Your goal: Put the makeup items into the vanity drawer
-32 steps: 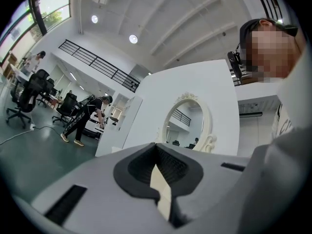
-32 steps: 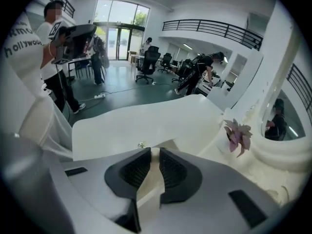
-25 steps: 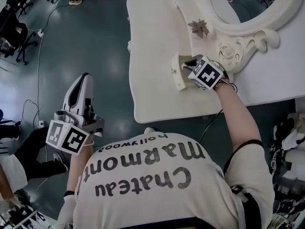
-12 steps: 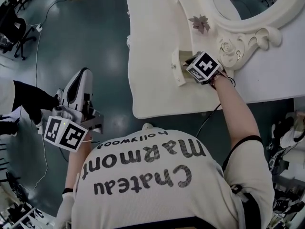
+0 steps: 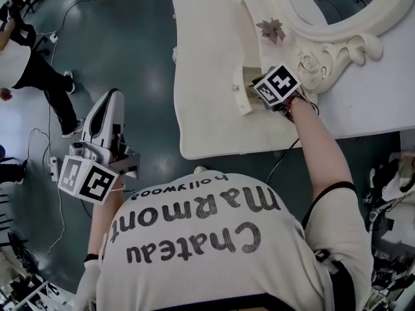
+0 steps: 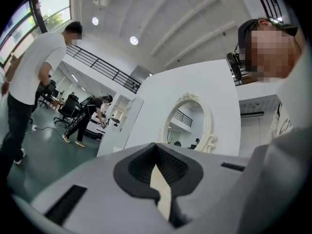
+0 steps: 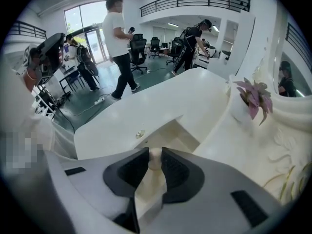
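Makeup item (image 7: 152, 177): slim cream stick w/ rounded tip, exact kind not clear. It sits pinched between the jaws of the right gripper (image 7: 155, 156), tip poking just past the pads. Jaws are closed tight on it, prob. so it can't slip while it's carried over the opening.

Drawer (image 7: 171, 129) is pulled out of the vanity (image 5: 207, 76), right in front of the item and a bit below. Its front panel and knob (image 7: 140, 134) are toward the person. In head view the right gripper is over the open drawer, arm stretched fwd. Item isn't in yet; judging by this, the step is lowering and letting go. Can't see what's already inside the drawer.

Purple flower (image 7: 254, 99) stands on the raised shelf to the right, beside the carved mirror (image 5: 350, 5). It's near the arm's path, so worth keeping clear.

Left gripper (image 6: 157, 162) is jaws pressed together, nothing visible btwn them. It hangs low by the person's side over the floor (image 5: 130, 57), well apart from the vanity, likely parked as the job needs one hand.

A bystander (image 5: 32, 70) walks at far left.
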{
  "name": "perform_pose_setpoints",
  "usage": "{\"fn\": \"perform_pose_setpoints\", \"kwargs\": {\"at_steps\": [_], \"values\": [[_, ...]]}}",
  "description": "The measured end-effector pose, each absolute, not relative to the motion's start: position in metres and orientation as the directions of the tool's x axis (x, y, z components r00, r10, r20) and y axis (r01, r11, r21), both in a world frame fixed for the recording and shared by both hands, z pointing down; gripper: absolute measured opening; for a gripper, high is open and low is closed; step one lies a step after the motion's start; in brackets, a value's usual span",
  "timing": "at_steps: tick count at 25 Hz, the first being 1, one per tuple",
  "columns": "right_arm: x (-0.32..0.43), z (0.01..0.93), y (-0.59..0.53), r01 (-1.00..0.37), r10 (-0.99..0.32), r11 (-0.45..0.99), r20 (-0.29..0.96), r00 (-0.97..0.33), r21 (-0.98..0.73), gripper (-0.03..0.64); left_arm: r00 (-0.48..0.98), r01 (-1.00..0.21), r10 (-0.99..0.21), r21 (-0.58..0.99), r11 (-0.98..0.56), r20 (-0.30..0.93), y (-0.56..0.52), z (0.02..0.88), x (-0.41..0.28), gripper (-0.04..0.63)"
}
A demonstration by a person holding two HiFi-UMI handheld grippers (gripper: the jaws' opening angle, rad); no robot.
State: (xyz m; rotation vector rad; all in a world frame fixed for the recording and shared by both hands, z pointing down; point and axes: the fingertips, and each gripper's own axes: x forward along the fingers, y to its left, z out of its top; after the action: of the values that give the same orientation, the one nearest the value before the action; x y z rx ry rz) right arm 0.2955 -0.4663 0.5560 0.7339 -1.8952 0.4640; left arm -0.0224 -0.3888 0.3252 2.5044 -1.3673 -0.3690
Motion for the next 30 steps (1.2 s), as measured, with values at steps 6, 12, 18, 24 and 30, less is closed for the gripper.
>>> {"fn": "perform_pose_setpoints", "kwargs": {"at_steps": [6, 12, 18, 24, 30], "values": [[0.295, 0.555, -0.469, -0.666, -0.287, 0.746, 0.908, -0.304, 0.013, 0.109, 0.523, -0.781, -0.848, 0.349, -0.519, -0.090, -0.389, 0.326, -0.022, 0.008], [0.298, 0.555, -0.471, -0.670, -0.302, 0.742, 0.904, -0.303, 0.023, 0.109, 0.524, -0.780, -0.847, 0.349, -0.520, -0.091, -0.389, 0.325, -0.020, 0.008], [0.301, 0.547, -0.475, -0.692, -0.340, 0.721, 0.891, -0.300, 0.042, 0.120, 0.533, -0.773, -0.840, 0.347, -0.532, -0.102, -0.386, 0.321, -0.020, 0.008], [0.296, 0.485, -0.489, -0.793, -0.518, 0.609, 0.755, -0.401, -0.003, 0.117, 0.562, -0.749, -0.818, 0.347, -0.565, -0.121, -0.391, 0.316, -0.014, 0.008], [0.257, 0.400, -0.472, -0.849, -0.710, 0.502, 0.482, -0.513, -0.165, 0.106, 0.623, -0.686, -0.775, 0.404, -0.605, -0.105, -0.394, 0.330, 0.000, 0.008]]}}
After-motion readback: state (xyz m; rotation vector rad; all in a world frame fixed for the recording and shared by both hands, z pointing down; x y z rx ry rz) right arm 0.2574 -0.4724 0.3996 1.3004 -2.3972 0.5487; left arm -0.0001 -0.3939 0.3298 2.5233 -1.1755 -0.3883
